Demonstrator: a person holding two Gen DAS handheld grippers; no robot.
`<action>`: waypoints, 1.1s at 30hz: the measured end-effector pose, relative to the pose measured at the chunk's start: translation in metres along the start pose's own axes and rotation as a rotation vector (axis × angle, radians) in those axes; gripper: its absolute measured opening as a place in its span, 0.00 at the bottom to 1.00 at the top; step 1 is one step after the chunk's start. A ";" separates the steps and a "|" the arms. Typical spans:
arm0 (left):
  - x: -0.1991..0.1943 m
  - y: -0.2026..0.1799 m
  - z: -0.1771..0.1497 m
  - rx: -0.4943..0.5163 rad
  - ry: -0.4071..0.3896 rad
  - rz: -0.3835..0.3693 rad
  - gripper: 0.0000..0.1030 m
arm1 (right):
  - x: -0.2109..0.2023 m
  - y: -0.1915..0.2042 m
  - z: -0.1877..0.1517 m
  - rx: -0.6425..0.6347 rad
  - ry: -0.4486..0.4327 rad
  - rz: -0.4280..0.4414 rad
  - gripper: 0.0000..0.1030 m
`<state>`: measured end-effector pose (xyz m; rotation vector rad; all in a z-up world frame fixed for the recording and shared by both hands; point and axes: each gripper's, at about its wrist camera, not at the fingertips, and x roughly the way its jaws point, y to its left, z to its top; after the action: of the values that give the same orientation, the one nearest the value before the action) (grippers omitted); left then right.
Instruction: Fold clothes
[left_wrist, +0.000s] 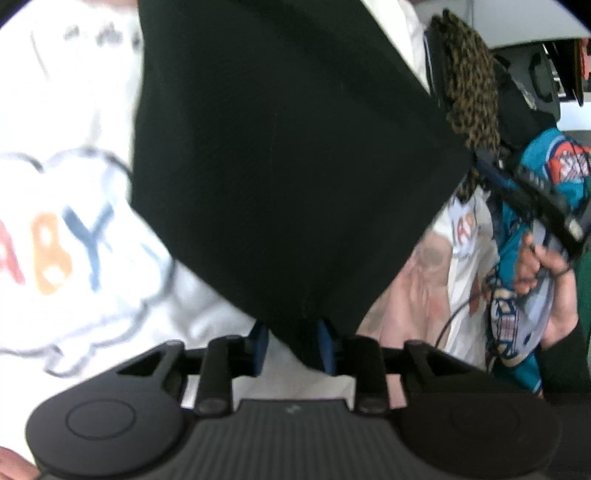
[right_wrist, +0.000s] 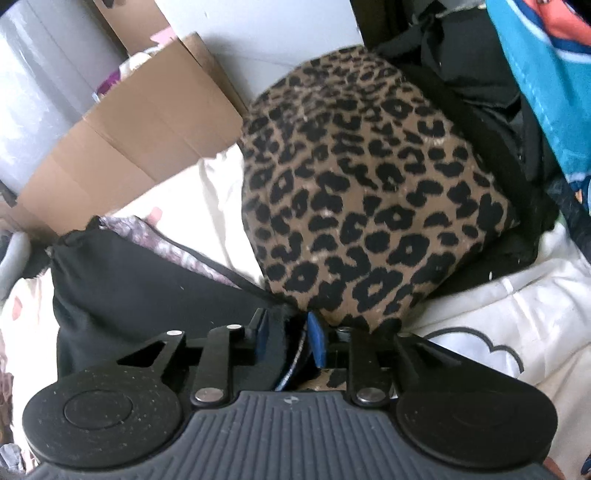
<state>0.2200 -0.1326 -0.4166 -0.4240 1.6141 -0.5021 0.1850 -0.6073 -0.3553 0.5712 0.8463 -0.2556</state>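
A black garment (left_wrist: 288, 155) hangs spread across the left wrist view. My left gripper (left_wrist: 293, 347) is shut on its lower corner, the cloth pinched between the blue pads (left_wrist: 327, 349). At its right corner a hand (left_wrist: 550, 288) holds my right gripper (left_wrist: 480, 162), next to a leopard-print cloth (left_wrist: 469, 85). In the right wrist view my right gripper (right_wrist: 288, 336) is shut on bunched fabric. From it the leopard-print cloth (right_wrist: 369, 192) bulges forward and the black garment (right_wrist: 140, 288) stretches off to the left. I cannot tell whether both belong to one garment.
A white sweatshirt (left_wrist: 74, 240) with a cloud print and coloured letters lies underneath, also at lower right (right_wrist: 498, 332). A teal printed garment (left_wrist: 554, 162) and a pink cloth (left_wrist: 417, 280) lie to the right. An open cardboard box (right_wrist: 147, 125) stands at the back left.
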 end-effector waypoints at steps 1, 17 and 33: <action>-0.007 0.000 0.007 0.001 -0.015 0.012 0.31 | -0.001 0.001 0.001 -0.004 -0.004 0.002 0.31; -0.092 -0.006 0.139 0.008 -0.281 0.194 0.31 | -0.005 0.022 0.008 -0.069 -0.036 0.079 0.31; -0.123 -0.035 0.274 -0.068 -0.468 0.244 0.30 | 0.005 0.034 0.008 -0.108 -0.027 0.101 0.31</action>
<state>0.5040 -0.1141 -0.3153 -0.3566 1.2093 -0.1460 0.2080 -0.5840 -0.3428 0.5065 0.7979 -0.1241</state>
